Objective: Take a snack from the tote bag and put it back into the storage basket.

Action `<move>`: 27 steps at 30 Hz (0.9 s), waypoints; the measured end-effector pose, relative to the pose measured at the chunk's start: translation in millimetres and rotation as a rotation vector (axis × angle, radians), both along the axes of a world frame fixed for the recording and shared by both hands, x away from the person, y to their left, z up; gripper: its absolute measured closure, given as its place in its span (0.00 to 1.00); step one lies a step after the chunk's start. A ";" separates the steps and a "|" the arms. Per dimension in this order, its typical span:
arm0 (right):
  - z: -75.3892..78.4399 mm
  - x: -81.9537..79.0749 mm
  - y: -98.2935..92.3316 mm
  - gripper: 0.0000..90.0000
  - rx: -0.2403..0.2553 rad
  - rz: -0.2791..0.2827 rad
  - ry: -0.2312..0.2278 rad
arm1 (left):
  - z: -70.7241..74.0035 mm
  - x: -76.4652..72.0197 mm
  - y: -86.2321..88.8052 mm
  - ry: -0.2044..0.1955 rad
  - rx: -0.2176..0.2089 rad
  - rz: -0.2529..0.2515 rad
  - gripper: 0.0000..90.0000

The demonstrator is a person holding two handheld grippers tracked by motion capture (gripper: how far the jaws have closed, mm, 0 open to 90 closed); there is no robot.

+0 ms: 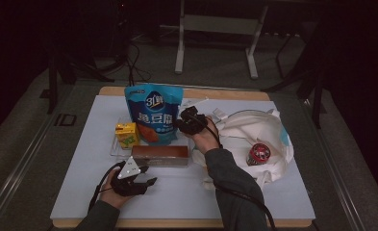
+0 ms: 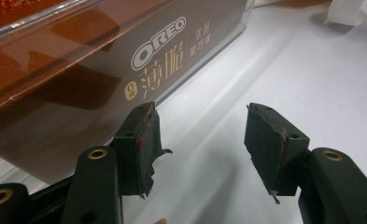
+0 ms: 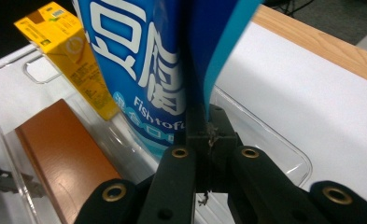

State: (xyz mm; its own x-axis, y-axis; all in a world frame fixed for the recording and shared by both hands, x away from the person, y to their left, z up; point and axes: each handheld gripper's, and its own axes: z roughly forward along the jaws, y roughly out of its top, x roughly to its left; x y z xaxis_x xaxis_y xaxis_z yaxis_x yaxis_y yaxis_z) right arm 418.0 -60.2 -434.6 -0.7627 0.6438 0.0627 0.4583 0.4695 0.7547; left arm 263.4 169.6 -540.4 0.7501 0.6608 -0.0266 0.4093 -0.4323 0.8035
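The right gripper (image 3: 204, 140) has its jaws clenched on the side edge of the glossy blue pouch (image 1: 154, 113), standing in a clear plastic tray (image 3: 284, 154). The left gripper (image 2: 202, 140), jaws released, sits beside the brown Oreo box (image 2: 102, 70) on the table (image 1: 254, 192).

Left gripper: the black two-jaw left gripper (image 1: 145, 182) with a grey three-cornered plate on top lies low near the desk's front edge, jaws apart with nothing between them.
Left hand: wraps the gripper body from behind, forearm entering from the bottom.
Right gripper: the black two-jaw right gripper (image 1: 186, 120) is reached forward, jaws pressed together on the edge of the blue snack pouch (image 3: 139, 60).
Right arm: dark sleeve stretched diagonally forward.
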 end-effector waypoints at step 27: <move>-1.5 -12.9 -0.4 1.00 0.026 -0.027 -0.003 | -0.3 0.0 -1.0 0.000 0.006 -0.001 0.49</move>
